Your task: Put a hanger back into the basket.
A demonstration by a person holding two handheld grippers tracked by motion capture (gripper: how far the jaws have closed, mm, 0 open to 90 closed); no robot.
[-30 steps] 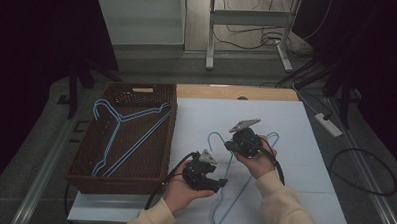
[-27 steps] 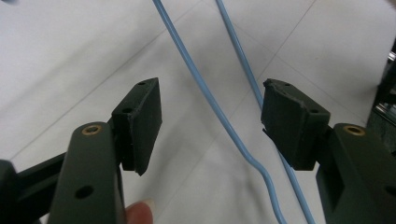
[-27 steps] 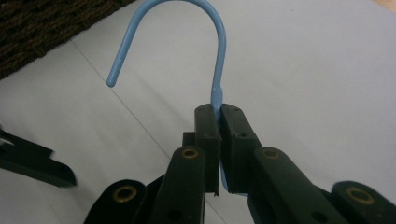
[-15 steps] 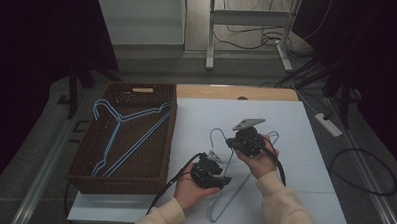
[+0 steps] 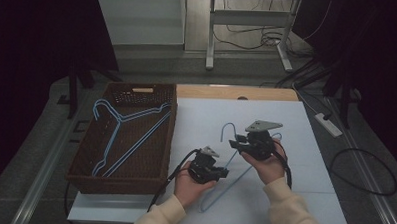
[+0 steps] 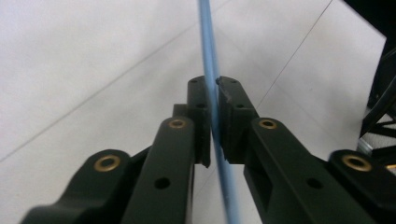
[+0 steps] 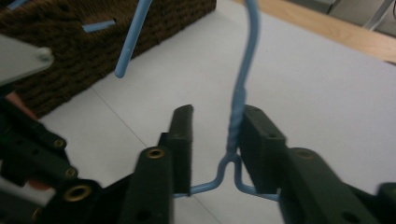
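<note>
The left gripper [image 5: 223, 171] is sliding right along the blue hanger [image 5: 237, 174], closing toward the right gripper [image 5: 234, 143]. The hanger's hook [image 5: 228, 128] is tipping higher off the white table [image 5: 305, 146].

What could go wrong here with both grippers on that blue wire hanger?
The left gripper pinches only a thin rod of the blue hanger between narrow pads, so the hanger may pivot or slide in that grip. The right gripper has its jaws open around the twisted neck, touching one pad at most; if it shuts off-centre, the neck could slip out. The hook points toward the wicker basket, which already holds hangers, and could snag there.
</note>
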